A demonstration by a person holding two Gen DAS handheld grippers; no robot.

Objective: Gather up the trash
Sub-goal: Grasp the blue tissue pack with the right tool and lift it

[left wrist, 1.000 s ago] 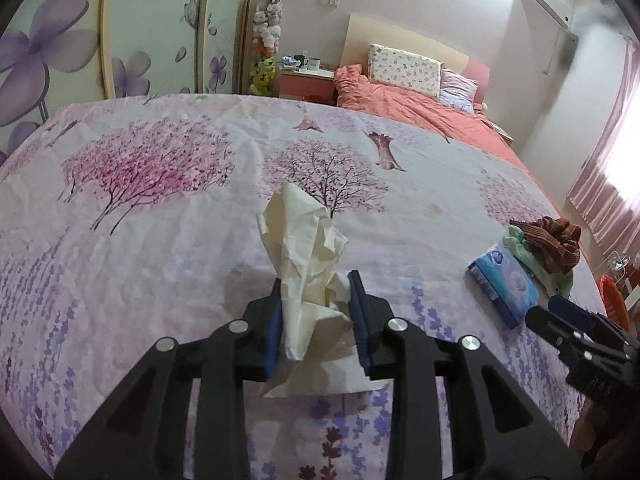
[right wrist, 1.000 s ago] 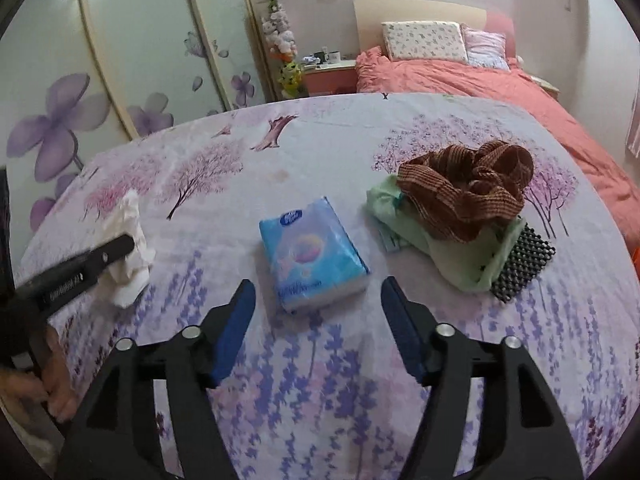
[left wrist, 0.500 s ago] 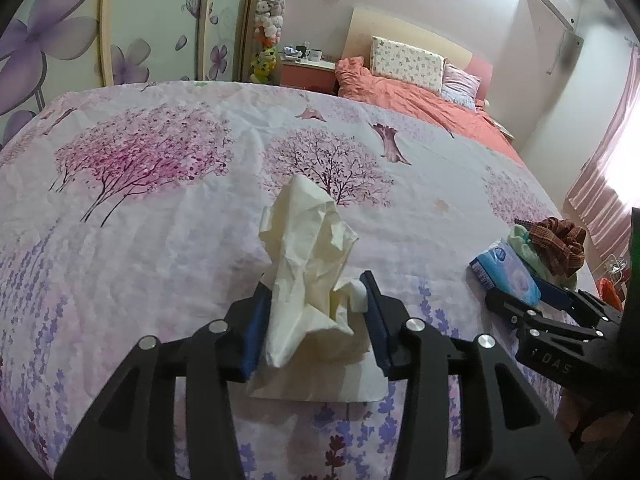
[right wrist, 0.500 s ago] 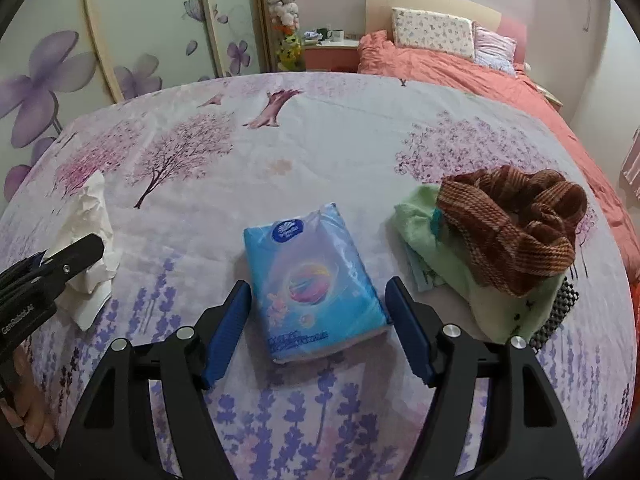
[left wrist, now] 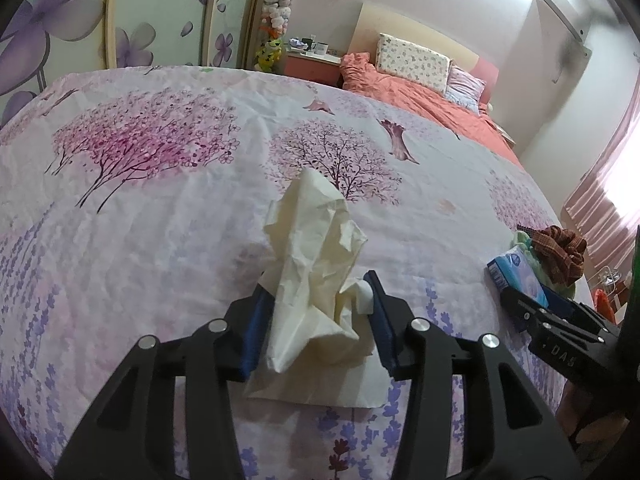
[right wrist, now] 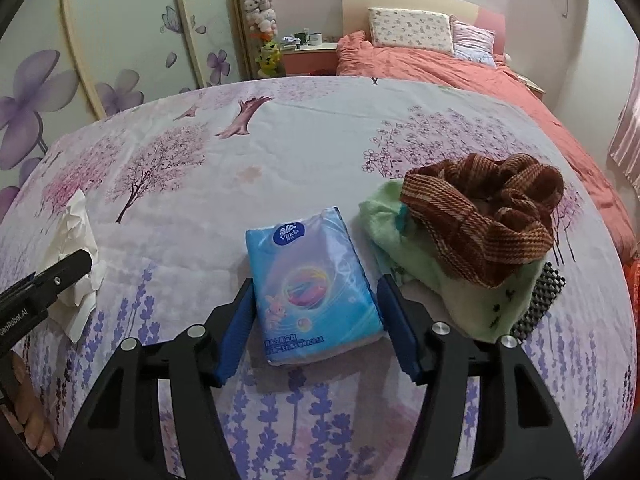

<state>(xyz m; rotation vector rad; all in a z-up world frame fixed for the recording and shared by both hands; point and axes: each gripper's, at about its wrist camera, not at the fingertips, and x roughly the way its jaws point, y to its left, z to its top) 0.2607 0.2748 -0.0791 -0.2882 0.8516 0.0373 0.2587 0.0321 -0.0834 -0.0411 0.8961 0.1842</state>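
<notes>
A crumpled cream tissue (left wrist: 316, 240) rests on the flowered bedsheet (left wrist: 160, 240), also seen in the right wrist view as the tissue (right wrist: 76, 224) at the far left. My left gripper (left wrist: 316, 286) straddles it with the jaws spread; the paper sits loosely between the blue pads. A blue tissue pack (right wrist: 312, 272) lies flat between the jaws of my right gripper (right wrist: 316, 282), which are closing. A thin gap still shows at its left pad (right wrist: 240, 320).
A brown knitted scarf (right wrist: 480, 208) lies on a green cloth (right wrist: 400, 232) right of the pack, with a black mesh piece (right wrist: 540, 296) under them. A second bed with a salmon duvet (right wrist: 440, 64) stands behind. A person's hand (right wrist: 28, 428) shows bottom left.
The left jaws have widened around the tissue, which was pinched before. The right gripper has moved forward, so the pack now lies between its jaws, which have narrowed a little.
</notes>
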